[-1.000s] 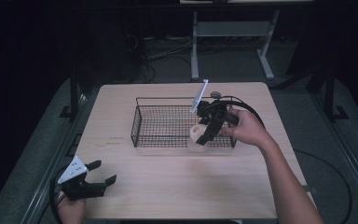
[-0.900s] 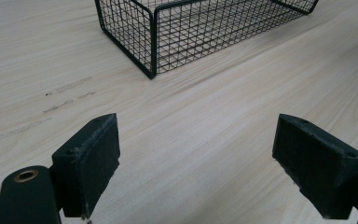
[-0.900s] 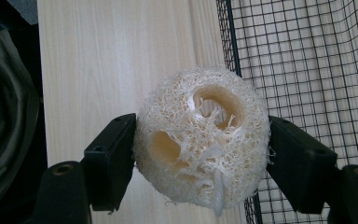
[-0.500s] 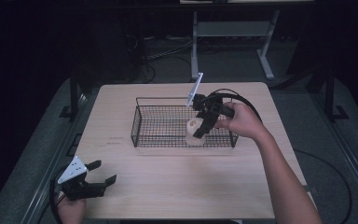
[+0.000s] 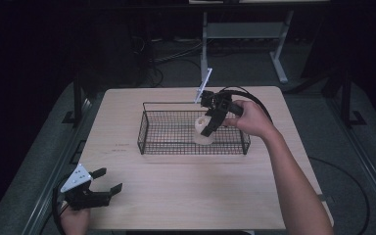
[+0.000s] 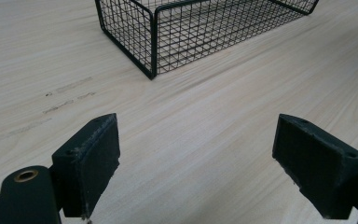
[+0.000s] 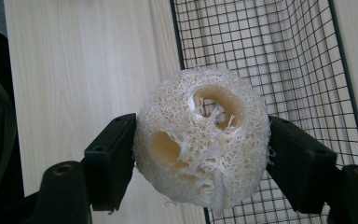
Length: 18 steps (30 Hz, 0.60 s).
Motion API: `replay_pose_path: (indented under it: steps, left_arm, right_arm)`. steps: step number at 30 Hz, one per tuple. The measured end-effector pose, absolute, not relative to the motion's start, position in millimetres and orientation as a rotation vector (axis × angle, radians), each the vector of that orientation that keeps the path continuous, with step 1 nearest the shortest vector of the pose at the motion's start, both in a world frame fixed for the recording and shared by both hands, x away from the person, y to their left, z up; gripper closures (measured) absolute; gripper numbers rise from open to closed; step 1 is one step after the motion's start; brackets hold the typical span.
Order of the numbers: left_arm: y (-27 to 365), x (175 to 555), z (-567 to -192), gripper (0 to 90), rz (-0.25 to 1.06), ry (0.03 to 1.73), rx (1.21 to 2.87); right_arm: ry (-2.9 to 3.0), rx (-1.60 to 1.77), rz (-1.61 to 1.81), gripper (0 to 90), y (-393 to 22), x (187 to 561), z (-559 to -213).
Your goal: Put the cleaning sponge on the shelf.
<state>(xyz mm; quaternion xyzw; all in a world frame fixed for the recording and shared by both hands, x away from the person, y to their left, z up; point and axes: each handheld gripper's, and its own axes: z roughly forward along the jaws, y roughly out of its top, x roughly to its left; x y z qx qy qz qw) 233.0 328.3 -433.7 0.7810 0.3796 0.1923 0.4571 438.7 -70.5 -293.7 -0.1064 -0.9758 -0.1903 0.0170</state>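
We note the right gripper (image 5: 206, 128) clamped on a pale loofah sponge (image 7: 200, 144), one jaw pressed to each side. In the high view the loofah (image 5: 203, 131) hangs over the right part of the black wire basket (image 5: 149, 142), by its near wall; whether it touches the mesh we cannot tell. The left gripper (image 5: 106, 182) sits at the table's (image 5: 176, 196) near left corner, well apart from the basket, jaws spread wide over bare wood, nothing between them.
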Motion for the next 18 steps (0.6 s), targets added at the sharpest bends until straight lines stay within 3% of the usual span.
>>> replay_pose_path:
  steps: [18]
  left_arm:
    - [328.6, 233.1, -433.9, 13.7, 0.471, 0.937, 1.920]
  right_arm:
    - [-3.036, -0.416, -0.576, 28.1, -66.5, 468.9, -295.4]
